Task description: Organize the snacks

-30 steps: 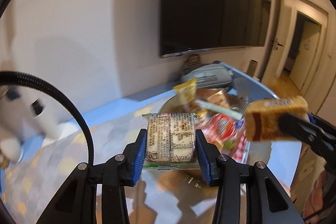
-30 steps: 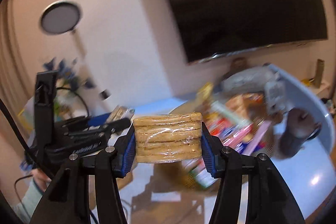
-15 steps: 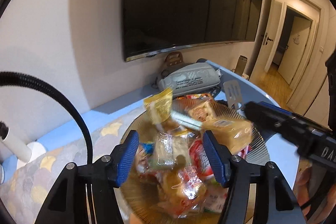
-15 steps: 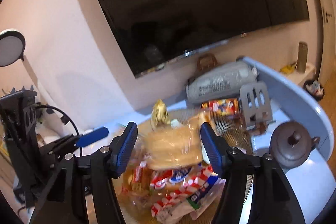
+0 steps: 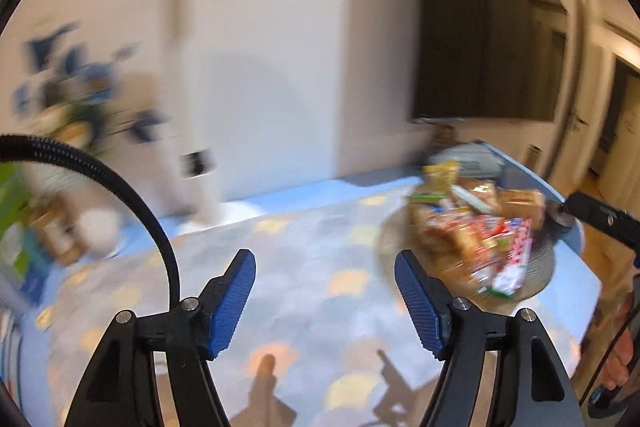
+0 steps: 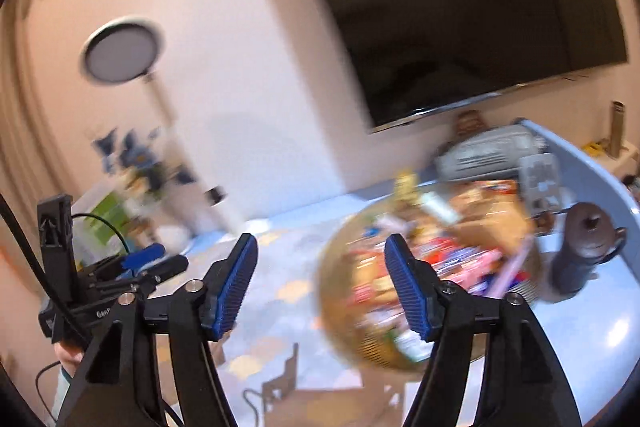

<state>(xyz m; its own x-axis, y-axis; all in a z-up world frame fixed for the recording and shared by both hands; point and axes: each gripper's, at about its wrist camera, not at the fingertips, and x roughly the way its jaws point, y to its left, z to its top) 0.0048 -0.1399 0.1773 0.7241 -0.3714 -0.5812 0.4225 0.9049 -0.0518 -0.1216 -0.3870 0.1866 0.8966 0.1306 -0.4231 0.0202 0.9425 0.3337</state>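
A round wire basket (image 5: 538, 281) (image 6: 340, 311) heaped with snack packets (image 5: 476, 239) (image 6: 452, 259) stands on the blue table, blurred by motion. My left gripper (image 5: 325, 275) hangs over the patterned table mat (image 5: 312, 287), left of the basket, its jaws opening with nothing between them. My right gripper (image 6: 321, 263) is also empty with its jaws opening; the basket lies behind its right finger. The left gripper (image 6: 156, 263) shows at the left of the right wrist view, and the right gripper's black finger (image 5: 600, 219) shows at the right of the left wrist view.
A dark teapot (image 6: 588, 247) and a grey perforated stand (image 6: 540, 175) sit right of the basket, a grey pouch (image 6: 488, 151) behind it. A round lamp on a white pole (image 6: 124, 51) and a plant (image 6: 140, 163) stand at the left. A black TV (image 6: 480, 7) hangs on the wall.
Both grippers let go of their packets over the basket: the left a printed biscuit pack, the right a stack of crackers. Both then opened wider and swung left; the basket now lies to the right.
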